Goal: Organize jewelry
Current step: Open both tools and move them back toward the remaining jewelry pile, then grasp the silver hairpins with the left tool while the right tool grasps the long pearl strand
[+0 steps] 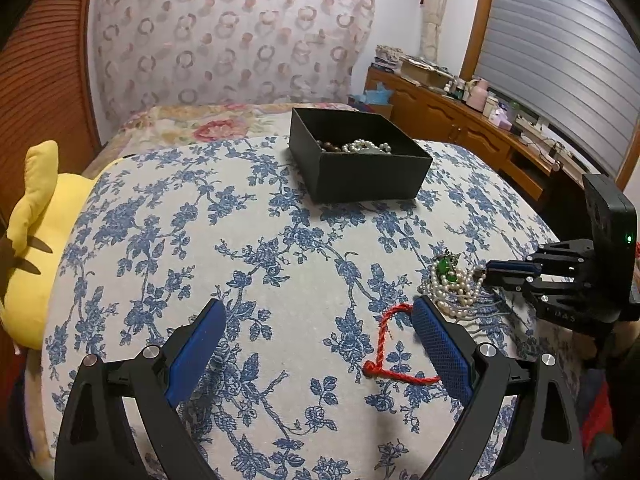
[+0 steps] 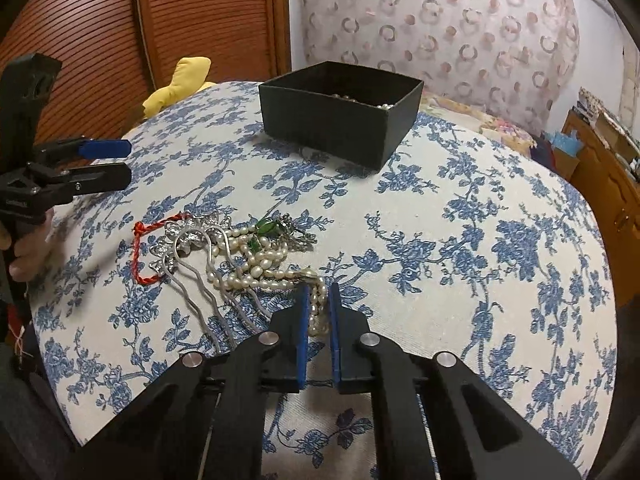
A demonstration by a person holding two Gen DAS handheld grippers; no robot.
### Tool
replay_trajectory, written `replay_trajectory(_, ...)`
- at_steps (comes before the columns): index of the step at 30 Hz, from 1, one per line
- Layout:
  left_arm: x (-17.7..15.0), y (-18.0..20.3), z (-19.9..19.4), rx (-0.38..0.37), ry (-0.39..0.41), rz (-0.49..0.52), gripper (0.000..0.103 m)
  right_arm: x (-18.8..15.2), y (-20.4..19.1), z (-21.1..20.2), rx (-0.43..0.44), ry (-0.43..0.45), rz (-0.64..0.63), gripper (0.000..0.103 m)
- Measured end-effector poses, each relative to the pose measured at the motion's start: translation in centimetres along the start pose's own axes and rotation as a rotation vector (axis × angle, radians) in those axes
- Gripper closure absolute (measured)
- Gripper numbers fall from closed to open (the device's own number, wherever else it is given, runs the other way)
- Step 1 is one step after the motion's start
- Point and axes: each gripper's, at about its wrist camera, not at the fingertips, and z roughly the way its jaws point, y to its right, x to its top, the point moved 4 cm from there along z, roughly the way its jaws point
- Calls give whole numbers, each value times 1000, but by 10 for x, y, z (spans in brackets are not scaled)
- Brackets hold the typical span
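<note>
right gripper (image 2: 318,292) low over the floral cloth (image 2: 420,240), fingers nearly closed around a strand of the pearl necklace (image 2: 256,260), clenched on it at the near end of the heap. pearls (image 1: 456,284) lying in a tangle on the cloth, right of centre, with a green pendant (image 2: 264,226) on top and a silver hairpin (image 2: 192,248) touching the left side, prongs running toward the near edge. red cord (image 2: 138,248) looped just left of the hairpin, touching it; seen from the left wrist as a red cord (image 1: 386,340) beside the right pad. left gripper (image 1: 318,316) hovering over bare cloth, released, jaws wide apart, nothing between them; same tool visible at far left in the right wrist view, left gripper (image 2: 120,162), off the cloth and well apart from the heap. black box (image 1: 356,156) standing open at the far side of the cloth, well apart from the heap, holding white pearls (image 1: 366,146) and dark beads (image 1: 330,146). yellow plush (image 1: 36,240) at the left edge, beside the cloth. wooden cabinet (image 1: 460,120) at far right.
</note>
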Motion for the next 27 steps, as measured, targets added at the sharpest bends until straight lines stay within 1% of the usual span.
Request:
replay_trajectory(1, 0, 1, 0, -1, -2, 1, 13, 0, 1, -2, -12, 7, -3, 96)
replay_trajectory(2, 0, 2, 1, -2, -4, 2, 13, 0, 3, -4, -19, 17, -1, 103)
replay_trajectory(7, -2, 12, 3, -16, -15, 8, 13, 1, 15, -20, -54, 61, 26, 103)
replay_trajectory(11, -3, 22, 6, -29, -28, 23, 13, 1, 19, -25, -39, 69, 35, 103)
replay_trajectory(18, -6, 34, 9, -41, -41, 42, 13, -2, 2, -16, 29, 42, 19, 102)
replay_trajectory(25, -8, 32, 12, -41, -49, 34, 13, -1, 3, -4, 25, 3, -6, 102)
replay_trajectory(27, -8, 33, 13, -44, -51, 34, 13, 1, 4, -3, 42, -14, -11, 96)
